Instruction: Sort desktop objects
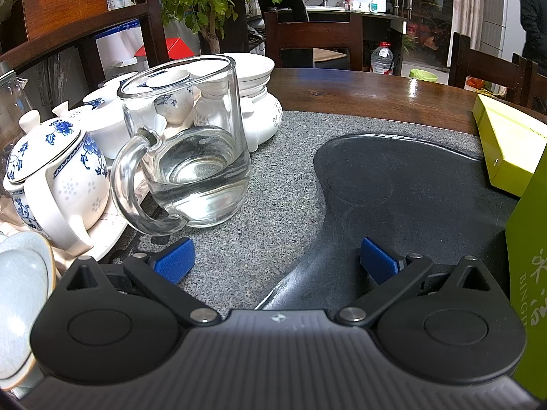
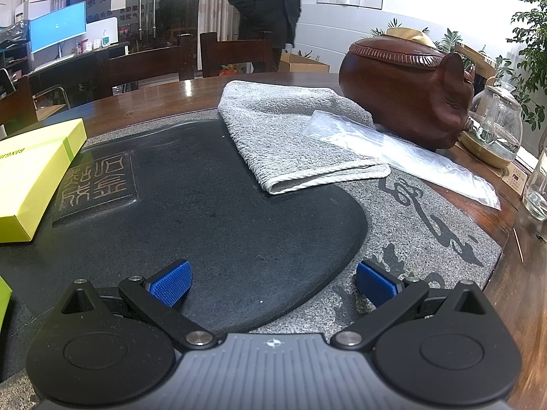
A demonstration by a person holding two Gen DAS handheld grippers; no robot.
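Note:
A clear glass mug (image 1: 191, 157) with a handle stands upright on the speckled stone tea tray (image 1: 273, 184), just ahead and left of my left gripper (image 1: 277, 259), which is open and holds nothing. A yellow-green box (image 1: 509, 143) lies at the right. In the right wrist view my right gripper (image 2: 273, 283) is open over the dark stone slab (image 2: 218, 212). Ahead of it lie a folded grey towel (image 2: 294, 136) and a clear plastic bag (image 2: 403, 157). The yellow-green box (image 2: 30, 174) sits at the left.
A blue-and-white teapot (image 1: 54, 177), white cups (image 1: 171, 99) and bowls (image 1: 253, 68) crowd the tray's left side. A brown pig-shaped jar (image 2: 407, 89) and a glass kettle (image 2: 495, 126) stand at the right. Wooden chairs (image 2: 236, 54) ring the table; a person (image 2: 263, 7) stands behind.

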